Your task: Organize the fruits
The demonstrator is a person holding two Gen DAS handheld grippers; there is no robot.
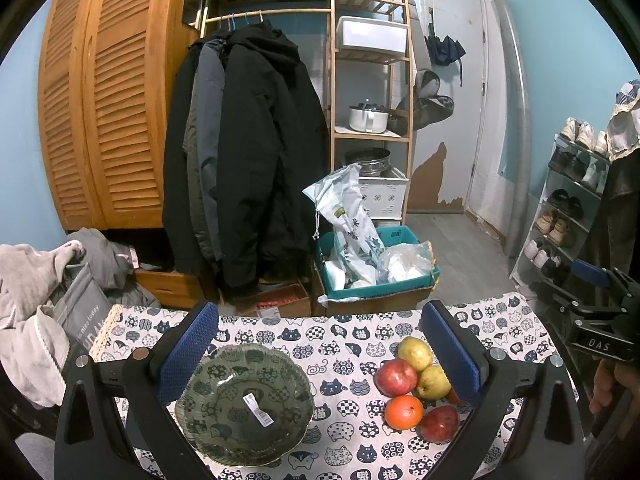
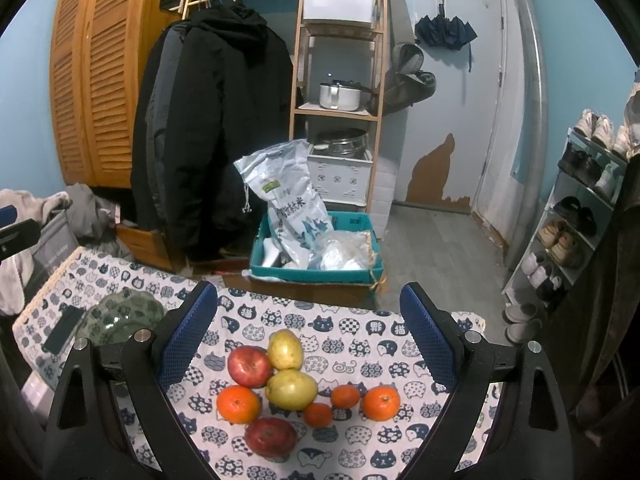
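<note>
A green glass bowl (image 1: 245, 402) sits empty on the cat-print tablecloth (image 1: 344, 340), under my open left gripper (image 1: 320, 360); it also shows at the left of the right wrist view (image 2: 120, 318). To its right lies a cluster of fruit: two red apples (image 2: 250, 366) (image 2: 271, 437), two yellow pears (image 2: 285, 349) (image 2: 291, 389) and several oranges (image 2: 238, 404) (image 2: 381, 403). My open right gripper (image 2: 310, 344) hovers above the fruit, empty. In the left wrist view the fruit (image 1: 404, 412) lies by the right finger.
A black phone (image 2: 63, 329) lies on the table left of the bowl. Beyond the table's far edge stand a teal crate (image 2: 316, 256) with bags, hanging coats (image 2: 208, 128), a wooden shelf (image 2: 340, 80) and a shoe rack (image 2: 568, 220).
</note>
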